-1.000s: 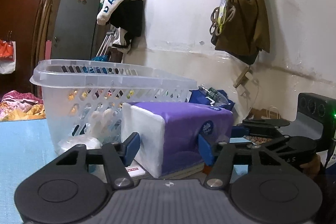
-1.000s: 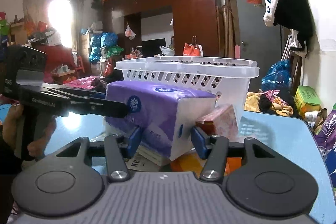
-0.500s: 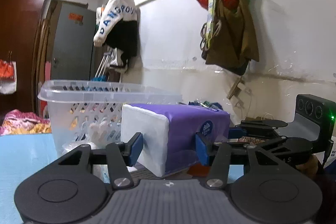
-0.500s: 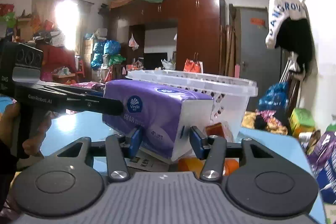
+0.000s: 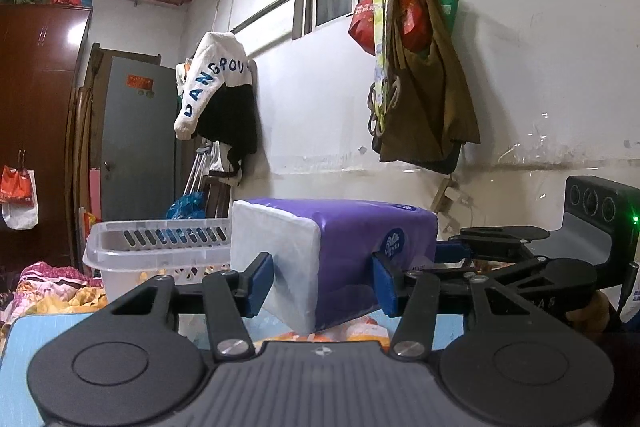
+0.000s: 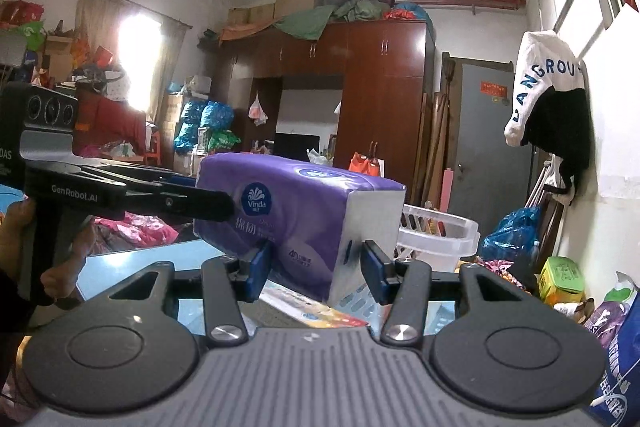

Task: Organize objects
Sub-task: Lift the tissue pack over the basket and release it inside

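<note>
Both tools clamp the purple tissue pack from opposite ends: left tool on the white end, right tool on the far corner. The two-point hold keeps the soft pack level, lifted off the worktop. White basket, likely the destination, sits at 11 o'clock behind it.

White walls, dark wooden wardrobe, grey door.
</note>
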Demonstrator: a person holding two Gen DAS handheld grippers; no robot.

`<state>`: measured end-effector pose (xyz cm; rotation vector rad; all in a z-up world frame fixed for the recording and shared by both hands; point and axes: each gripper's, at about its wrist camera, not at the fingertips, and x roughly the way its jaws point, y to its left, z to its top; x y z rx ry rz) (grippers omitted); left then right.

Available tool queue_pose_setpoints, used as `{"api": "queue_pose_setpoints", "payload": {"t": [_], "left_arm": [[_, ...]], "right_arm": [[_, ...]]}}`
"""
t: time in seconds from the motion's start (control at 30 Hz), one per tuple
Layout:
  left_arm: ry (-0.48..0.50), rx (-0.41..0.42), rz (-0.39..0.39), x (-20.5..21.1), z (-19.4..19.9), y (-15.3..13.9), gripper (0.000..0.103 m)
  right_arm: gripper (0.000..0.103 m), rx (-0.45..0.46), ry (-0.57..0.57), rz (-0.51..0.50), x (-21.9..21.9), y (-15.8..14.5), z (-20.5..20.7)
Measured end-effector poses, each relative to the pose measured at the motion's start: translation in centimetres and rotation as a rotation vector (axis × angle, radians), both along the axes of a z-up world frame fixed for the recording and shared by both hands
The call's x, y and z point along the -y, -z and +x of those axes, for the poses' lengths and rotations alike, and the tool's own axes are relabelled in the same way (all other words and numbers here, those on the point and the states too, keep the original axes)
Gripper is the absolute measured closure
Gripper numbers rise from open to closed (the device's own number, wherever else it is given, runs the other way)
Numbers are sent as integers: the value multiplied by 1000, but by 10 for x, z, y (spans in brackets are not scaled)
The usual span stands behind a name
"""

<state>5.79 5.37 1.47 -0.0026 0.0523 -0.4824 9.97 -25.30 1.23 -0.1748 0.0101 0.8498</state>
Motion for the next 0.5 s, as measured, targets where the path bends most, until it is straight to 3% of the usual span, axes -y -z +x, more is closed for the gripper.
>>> {"api": "queue_pose_setpoints", "payload": {"t": [0.17, 0.5], "left_arm": [[-4, 0, -1, -1, 11, -11, 48], [-45, 36, 44, 3, 45, -59, 48]], "right_arm": [[50, -5, 0, 2, -3, -9, 11], [50, 17, 1, 5, -12, -40, 43]]}}
